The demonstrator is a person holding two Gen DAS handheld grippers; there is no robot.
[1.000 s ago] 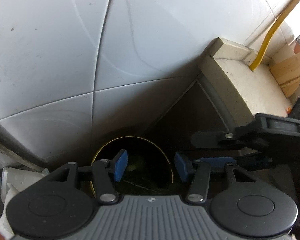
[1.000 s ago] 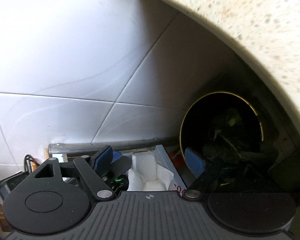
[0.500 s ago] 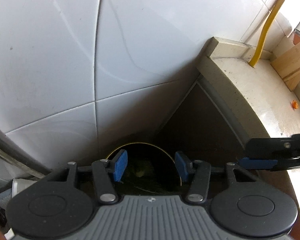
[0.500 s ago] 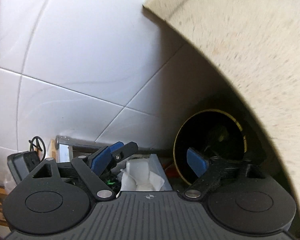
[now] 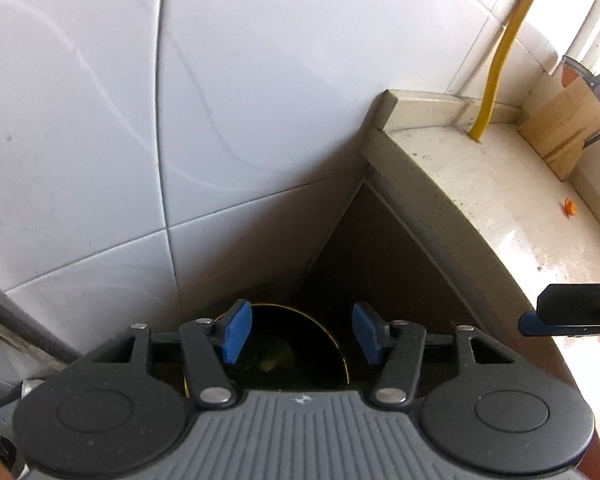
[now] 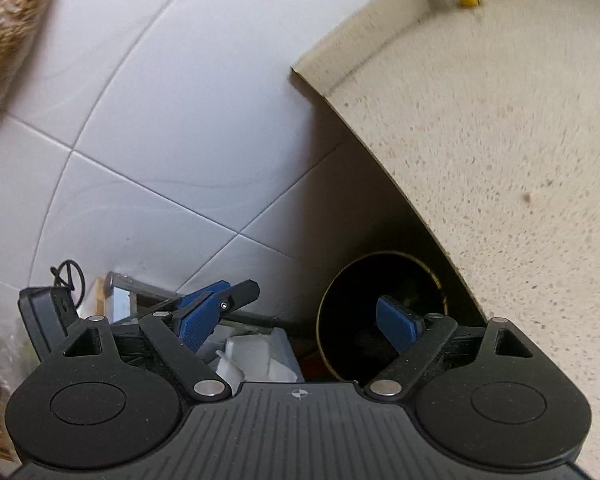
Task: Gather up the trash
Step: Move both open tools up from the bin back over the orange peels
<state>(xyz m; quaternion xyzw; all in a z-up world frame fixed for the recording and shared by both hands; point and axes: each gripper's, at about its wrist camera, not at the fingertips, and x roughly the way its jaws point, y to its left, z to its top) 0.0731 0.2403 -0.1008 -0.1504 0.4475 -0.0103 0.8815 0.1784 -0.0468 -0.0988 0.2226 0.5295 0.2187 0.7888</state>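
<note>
Above the dark round bin (image 5: 284, 348), the left gripper (image 5: 300, 336) and right gripper (image 6: 300, 324) hung spread apart and empty, scraps dim inside

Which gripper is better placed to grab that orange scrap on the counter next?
Right, probably. The right gripper already hangs open over the counter near the orange scrap; the left gripper sits over the bin.
</note>
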